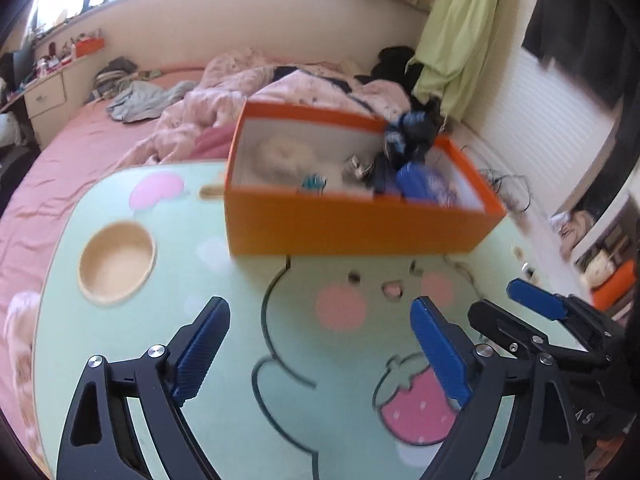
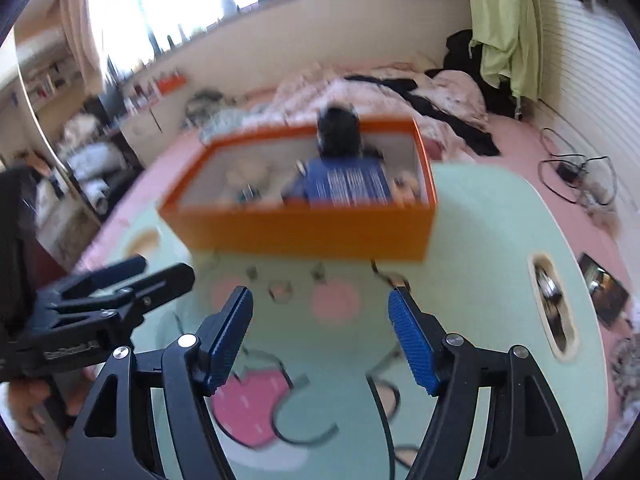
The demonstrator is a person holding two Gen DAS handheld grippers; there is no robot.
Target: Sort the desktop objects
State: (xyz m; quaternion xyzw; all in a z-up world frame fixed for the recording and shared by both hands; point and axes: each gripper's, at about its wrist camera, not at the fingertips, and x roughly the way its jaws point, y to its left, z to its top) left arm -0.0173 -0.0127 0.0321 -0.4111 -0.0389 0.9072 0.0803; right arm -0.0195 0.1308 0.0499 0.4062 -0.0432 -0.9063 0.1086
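An orange box (image 1: 352, 224) (image 2: 304, 232) stands at the far side of a pale green cartoon-print lap table (image 1: 224, 400) (image 2: 480, 240). Inside lie a blue packet (image 1: 416, 184) (image 2: 348, 184), a dark bundle (image 1: 412, 132) (image 2: 338, 128) against the far wall, a white fluffy thing (image 1: 288, 156) and small blurred items. My left gripper (image 1: 320, 308) (image 2: 164, 266) hovers open over the table in front of the box, nothing between its blue pads. My right gripper (image 2: 319, 294) (image 1: 496, 300) is open and empty beside it, also short of the box.
The table rests on a bed with a pink sheet (image 1: 60, 152) and rumpled quilts behind the box. A round cup recess (image 1: 116, 262) is at the table's left, a slot (image 2: 552, 308) at its right. Cables (image 2: 572, 176) and a dark flat item (image 2: 604, 292) lie right of the table.
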